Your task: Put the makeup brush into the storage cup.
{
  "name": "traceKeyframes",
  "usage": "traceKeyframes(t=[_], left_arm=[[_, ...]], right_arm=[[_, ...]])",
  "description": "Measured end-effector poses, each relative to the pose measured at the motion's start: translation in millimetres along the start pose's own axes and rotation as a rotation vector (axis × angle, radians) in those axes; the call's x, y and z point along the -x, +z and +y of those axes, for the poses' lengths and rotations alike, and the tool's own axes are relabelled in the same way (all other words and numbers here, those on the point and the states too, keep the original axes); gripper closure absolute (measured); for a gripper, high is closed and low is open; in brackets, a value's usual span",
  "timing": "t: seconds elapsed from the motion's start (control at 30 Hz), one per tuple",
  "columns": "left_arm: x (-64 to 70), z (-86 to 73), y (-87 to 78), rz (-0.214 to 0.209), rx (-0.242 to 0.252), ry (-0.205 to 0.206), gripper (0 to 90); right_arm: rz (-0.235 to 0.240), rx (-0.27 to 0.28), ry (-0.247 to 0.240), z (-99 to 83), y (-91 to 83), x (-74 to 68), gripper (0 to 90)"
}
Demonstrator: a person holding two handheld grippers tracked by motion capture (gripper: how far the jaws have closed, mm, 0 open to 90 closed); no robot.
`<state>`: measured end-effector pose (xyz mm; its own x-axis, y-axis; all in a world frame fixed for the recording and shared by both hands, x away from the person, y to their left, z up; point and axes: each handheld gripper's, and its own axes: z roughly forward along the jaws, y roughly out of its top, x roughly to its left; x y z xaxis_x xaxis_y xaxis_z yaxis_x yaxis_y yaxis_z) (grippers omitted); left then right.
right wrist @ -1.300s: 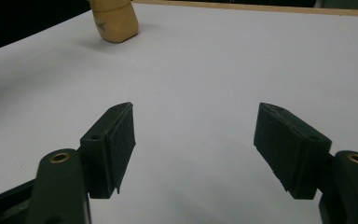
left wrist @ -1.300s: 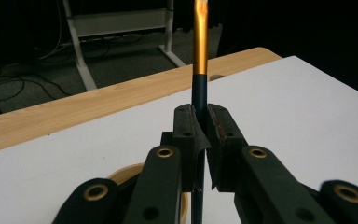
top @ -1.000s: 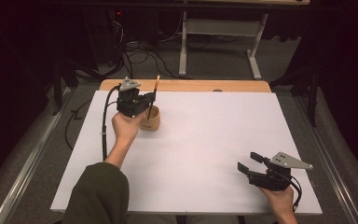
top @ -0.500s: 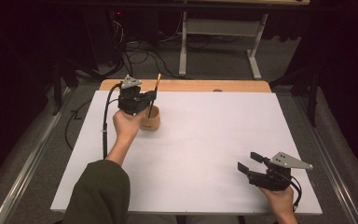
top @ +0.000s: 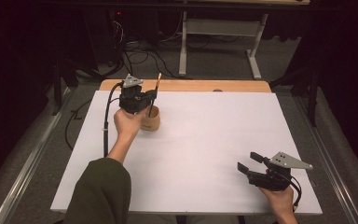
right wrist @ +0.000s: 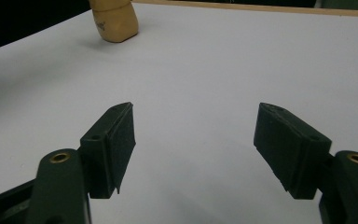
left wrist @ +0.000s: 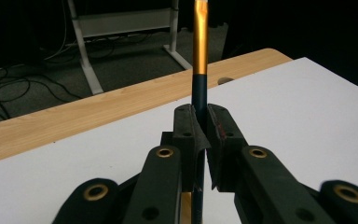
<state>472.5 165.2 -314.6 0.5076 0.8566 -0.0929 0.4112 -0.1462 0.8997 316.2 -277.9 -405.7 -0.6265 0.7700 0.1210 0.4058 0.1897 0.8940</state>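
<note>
Upper left of the frame: the left hand-held gripper (top: 150, 99) clamps an upright pen (top: 156, 89) above the wooden cup (top: 150, 120); the right hand-held gripper (top: 250, 162), jaws wide and empty, rests lower right on the tabletop (top: 214, 130).

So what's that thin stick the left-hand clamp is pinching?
It looks like a pen or pencil: a slim rod, dark blue-black below and shiny orange-gold above. It stands nearly upright, clamped between the shut jaws of the left gripper, its lower end over or inside a small wooden cup on the white table.
</note>
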Motion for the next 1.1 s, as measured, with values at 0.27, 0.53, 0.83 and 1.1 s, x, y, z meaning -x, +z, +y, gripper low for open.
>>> traceKeyframes(t=[0.27, 0.53, 0.83, 1.1], left_arm=[[1.4, -0.8, 7.0, 0.008, 0.011, 0.011, 82.6], [-0.9, -2.6, 11.7, 0.014, 0.012, 0.001, 82.6], [-4.6, -4.5, 14.9, 0.026, 0.014, -0.007, 82.6], [-7.4, -6.6, 17.6, 0.037, 0.003, -0.009, 82.6]], right_arm=[[0.001, 0.0, 0.0, 0.0, -0.4, 0.2, 31.0], [0.005, -0.001, -0.001, 0.1, -0.3, -0.5, 31.0], [0.005, -0.001, -0.001, 0.1, -0.4, -0.5, 31.0], [0.005, -0.001, 0.0, 0.0, -0.3, -0.4, 31.0]])
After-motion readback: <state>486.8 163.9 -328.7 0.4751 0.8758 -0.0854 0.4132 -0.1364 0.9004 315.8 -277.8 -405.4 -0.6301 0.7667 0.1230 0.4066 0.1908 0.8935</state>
